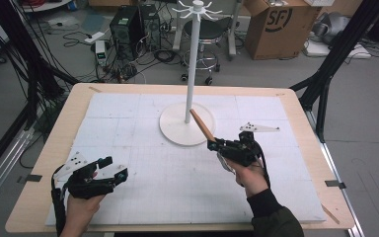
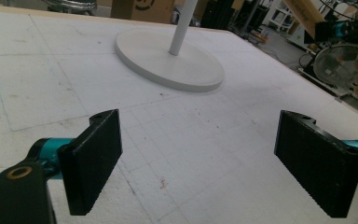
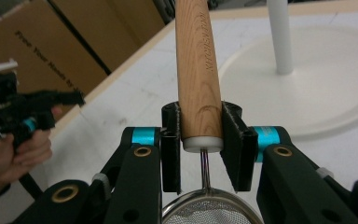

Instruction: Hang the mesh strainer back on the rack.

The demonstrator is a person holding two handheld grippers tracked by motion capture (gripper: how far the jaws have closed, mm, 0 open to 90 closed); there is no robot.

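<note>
Strainer handle [image 3: 199, 79] in right hand-held gripper [image 3: 200, 135], stand base [image 3: 307, 79] just beyond

A grey floor [image 1: 375, 89] stretches behind the wooden table [image 1: 44, 168], and it is cluttered. Black cables [image 1: 153, 54] snake across it toward a dark computer tower [image 1: 125, 24] and a white power strip [image 1: 94, 36]. A stool [image 1: 205, 44] on castors stands in the middle at the back. To its right sits a big cardboard box [image 1: 276, 27] with dark lettering. Black metal struts [image 1: 335, 54] slant down on both sides. The light is even and cool, with soft shadows.
</note>
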